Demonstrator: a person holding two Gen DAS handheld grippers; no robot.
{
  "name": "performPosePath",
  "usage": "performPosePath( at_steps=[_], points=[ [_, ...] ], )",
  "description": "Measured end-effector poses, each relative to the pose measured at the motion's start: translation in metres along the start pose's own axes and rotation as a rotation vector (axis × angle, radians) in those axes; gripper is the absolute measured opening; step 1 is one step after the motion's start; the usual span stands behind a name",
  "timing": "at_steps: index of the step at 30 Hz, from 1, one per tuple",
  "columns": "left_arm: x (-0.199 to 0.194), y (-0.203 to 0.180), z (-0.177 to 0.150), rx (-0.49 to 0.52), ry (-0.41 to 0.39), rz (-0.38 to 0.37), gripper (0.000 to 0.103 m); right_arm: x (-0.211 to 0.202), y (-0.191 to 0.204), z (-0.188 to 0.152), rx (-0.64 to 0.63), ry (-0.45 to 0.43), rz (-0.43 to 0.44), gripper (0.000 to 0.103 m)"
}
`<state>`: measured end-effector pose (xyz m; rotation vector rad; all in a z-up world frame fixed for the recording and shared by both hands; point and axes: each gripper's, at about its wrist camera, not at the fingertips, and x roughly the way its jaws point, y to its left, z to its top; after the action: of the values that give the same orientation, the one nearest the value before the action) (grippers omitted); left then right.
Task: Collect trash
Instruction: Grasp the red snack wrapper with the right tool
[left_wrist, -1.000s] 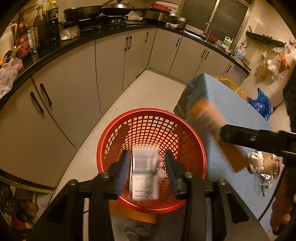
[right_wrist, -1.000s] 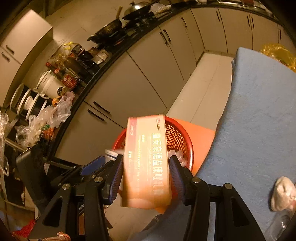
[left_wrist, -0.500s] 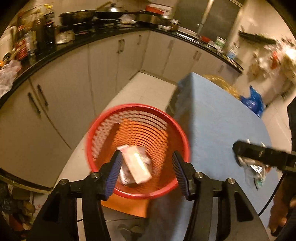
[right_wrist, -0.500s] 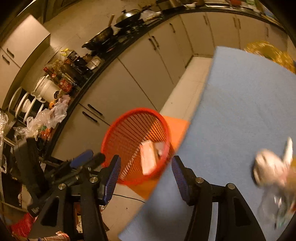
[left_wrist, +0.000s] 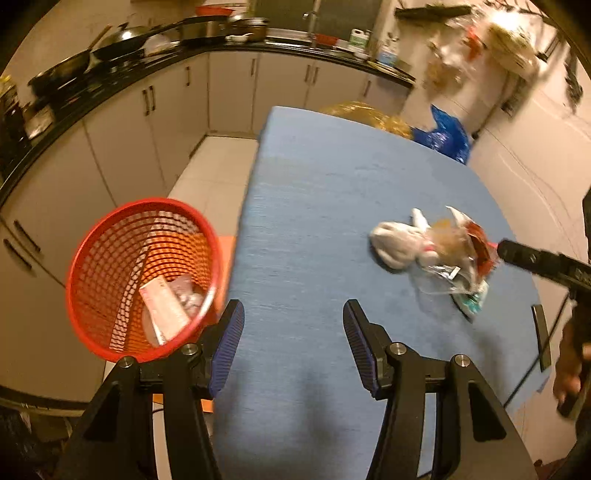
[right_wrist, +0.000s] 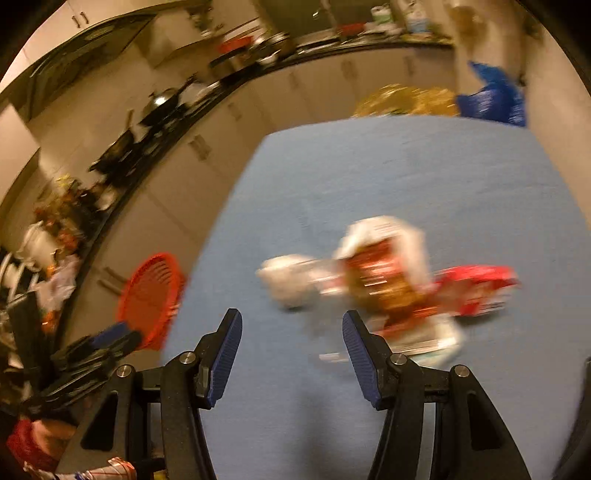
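Observation:
A red mesh basket (left_wrist: 110, 258) stands on the floor left of the blue-covered table (left_wrist: 332, 221); a pink box (left_wrist: 166, 310) and other scraps lie inside it. On the table sits a heap of trash (left_wrist: 436, 254): a white wad, clear film, red wrappers. My left gripper (left_wrist: 293, 343) hovers open over the table's near left part, nothing between its fingers. In the right wrist view my right gripper (right_wrist: 291, 347) is open and empty above the table, the blurred trash heap (right_wrist: 380, 280) just beyond its right finger. The basket (right_wrist: 151, 299) shows at the left.
A black counter with pans (left_wrist: 110, 48) and pale cabinets (left_wrist: 122, 147) curve along the left and back. A blue bag (left_wrist: 443, 136) and a yellow bag (left_wrist: 369, 114) lie past the table's far end. A hand (left_wrist: 569, 369) shows at the right edge.
Both grippers let their boxes fall into the red basket and opened. Both then swung right, from over the basket to over the blue table toward the trash heap.

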<state>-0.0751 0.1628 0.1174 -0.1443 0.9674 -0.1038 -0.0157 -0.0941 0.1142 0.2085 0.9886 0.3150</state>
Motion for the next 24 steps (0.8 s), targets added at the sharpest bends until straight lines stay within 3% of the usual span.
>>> performPosePath(
  at_steps=[4, 11, 12, 13, 15, 20, 24],
  points=[
    [-0.001, -0.017, -0.001, 0.010, 0.009, -0.005, 0.055, 0.008, -0.021, 0.010, -0.115, -0.003, -0.095, 0.056],
    [-0.009, -0.038, -0.007, 0.022, 0.019, -0.015, 0.062, 0.042, -0.027, 0.012, -0.218, 0.062, -0.075, 0.053],
    [-0.009, -0.040, -0.008, 0.023, 0.025, -0.015, 0.062, 0.045, -0.025, 0.012, -0.224, 0.069, -0.075, 0.049],
    [-0.010, -0.042, -0.009, 0.027, 0.029, -0.013, 0.062, 0.047, -0.023, 0.012, -0.232, 0.077, -0.070, 0.040],
    [-0.011, -0.045, -0.012, 0.030, 0.033, -0.009, 0.062, 0.046, -0.018, 0.009, -0.247, 0.089, -0.064, 0.034],
    [-0.009, -0.050, -0.013, 0.023, 0.052, -0.015, 0.068, 0.043, 0.010, -0.011, -0.264, 0.112, 0.032, 0.032],
    [-0.001, -0.054, -0.014, 0.013, 0.077, -0.040, 0.070, 0.036, 0.028, -0.031, -0.241, 0.163, 0.214, 0.032]
  ],
)
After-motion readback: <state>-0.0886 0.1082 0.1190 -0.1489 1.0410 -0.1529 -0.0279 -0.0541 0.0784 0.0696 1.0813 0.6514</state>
